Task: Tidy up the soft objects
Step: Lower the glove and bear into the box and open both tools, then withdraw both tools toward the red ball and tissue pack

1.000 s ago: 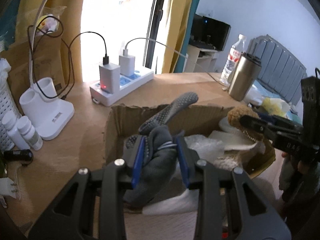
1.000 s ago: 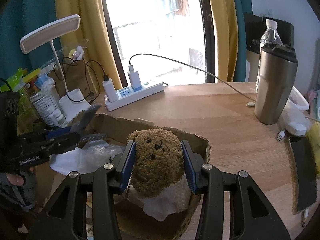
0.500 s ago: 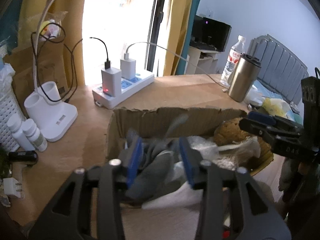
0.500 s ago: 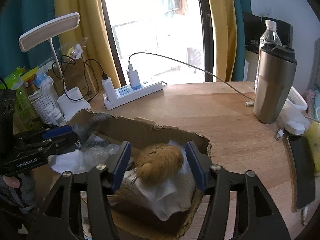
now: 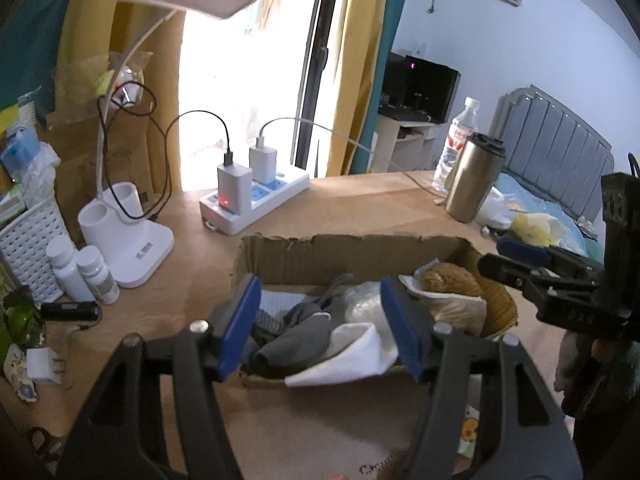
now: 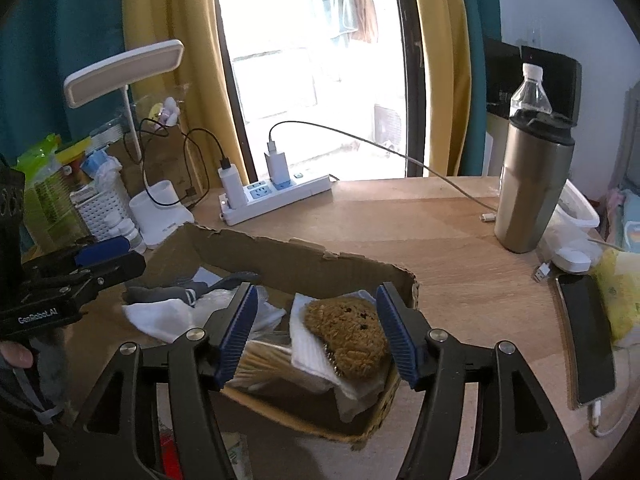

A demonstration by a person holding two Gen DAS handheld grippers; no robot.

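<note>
Box: torn brown cardboard box (image 6: 304,258) holds grey knit glove (image 5: 296,330) and brown plush bear (image 6: 348,336).
Left gripper (image 5: 320,328): spread, empty.
Right gripper (image 6: 316,332): spread, empty.

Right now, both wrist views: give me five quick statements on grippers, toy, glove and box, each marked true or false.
1. The left gripper is shut on the grey glove. False: its jaws stand open and the glove lies loose in the cardboard box.
2. The brown plush toy lies inside the box on white cloth. True.
3. The right gripper is open, gripping nothing. True.
4. The steel tumbler stands inside the box. False: it stands upright on the table, apart from the box.
5. Two chargers are plugged into the white power strip. True.
</note>
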